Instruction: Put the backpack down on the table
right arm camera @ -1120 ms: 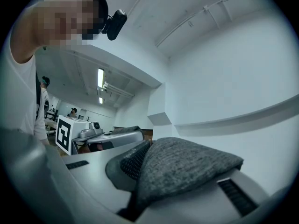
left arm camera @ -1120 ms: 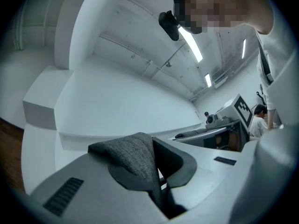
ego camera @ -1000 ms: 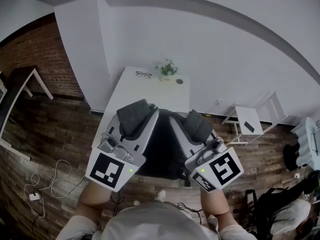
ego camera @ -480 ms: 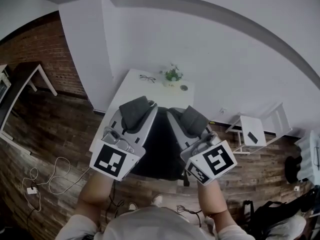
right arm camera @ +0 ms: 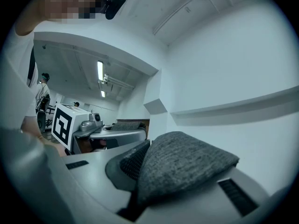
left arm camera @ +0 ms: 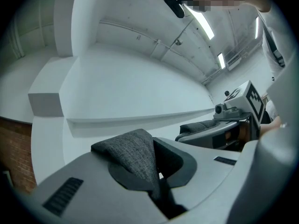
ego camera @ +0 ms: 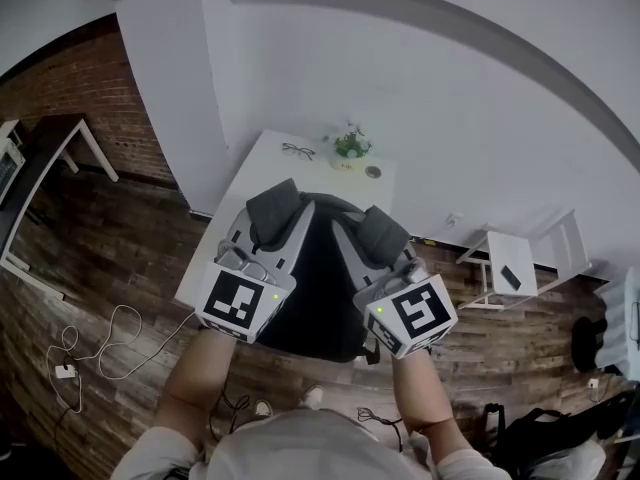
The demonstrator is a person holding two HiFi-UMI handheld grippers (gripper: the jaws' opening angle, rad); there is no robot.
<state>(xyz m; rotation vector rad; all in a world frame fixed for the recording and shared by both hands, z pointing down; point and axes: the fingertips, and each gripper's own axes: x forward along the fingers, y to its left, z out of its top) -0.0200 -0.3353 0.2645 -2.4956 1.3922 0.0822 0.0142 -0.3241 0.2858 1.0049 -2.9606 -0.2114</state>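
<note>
A dark backpack hangs between my two grippers, over the near edge of the white table. My left gripper is shut on one grey fabric shoulder strap; in the left gripper view that strap bulges up out of the closed jaws. My right gripper is shut on the other grey strap, which in the right gripper view folds over as a thick pad of strap. The backpack's lower part is hidden behind the grippers.
At the table's far end lie a pair of glasses, a small potted plant and a small round object, against a white wall. A white chair stands to the right. Cables trail over the wooden floor.
Both grippers have carried the backpack forward towards the table and a little lower. The grips on the straps are unchanged.
</note>
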